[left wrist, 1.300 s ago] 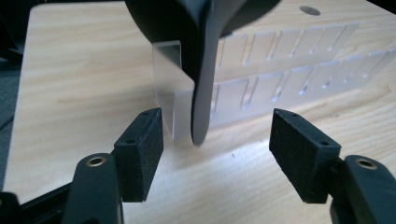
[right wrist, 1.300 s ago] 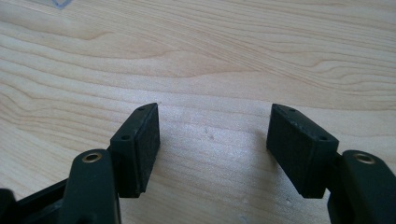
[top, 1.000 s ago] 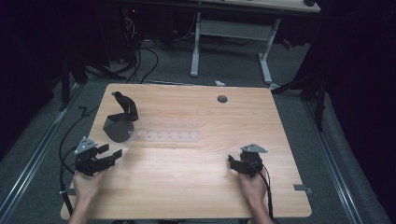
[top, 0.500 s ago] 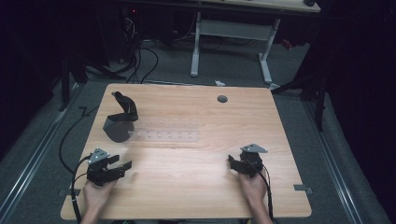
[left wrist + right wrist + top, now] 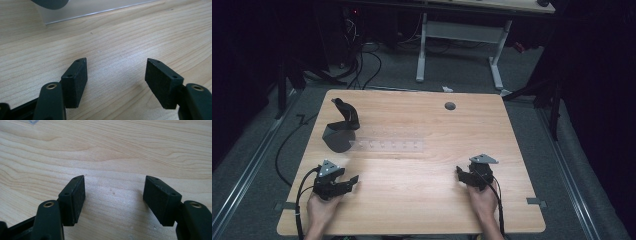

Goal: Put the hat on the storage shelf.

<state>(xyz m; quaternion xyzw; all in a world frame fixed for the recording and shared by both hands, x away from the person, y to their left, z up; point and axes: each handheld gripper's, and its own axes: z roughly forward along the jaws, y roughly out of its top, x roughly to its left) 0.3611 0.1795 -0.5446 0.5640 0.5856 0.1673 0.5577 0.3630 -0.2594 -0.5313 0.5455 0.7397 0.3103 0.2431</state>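
From the high view, the wooden table [image 5: 422,200] carried a dark grey holder [image 5: 340,131] at its far left, with a curved black piece rising from the back of it. A clear strip [image 5: 387,146] lay flat beside the holder, touching its base and running toward the table's middle. A round hole [image 5: 450,106] sat near the far edge. The left gripper [image 5: 343,183] rested low over the near left part of the table, on the near side of the holder and apart from it, its jaws spread and pointing toward the middle. The right gripper [image 5: 462,175] sat at the near right, well apart from the strip and the holder, also with nothing in it. A hand held each gripper from the near edge, and a cable trailed back from each.

In the left gripper view, the left gripper [image 5: 116,75] had its jaws wide apart, with only bare wood between the pads. The strip [image 5: 82,8] lay ahead at the top of the frame, its near edge catching light, and the rounded bottom of the holder [image 5: 50,3] stood on it.

In the right gripper view, the right gripper [image 5: 113,192] likewise stood wide open over bare wood, gripping nothing. A small corner of the strip [image 5: 32,121] showed at the top left.
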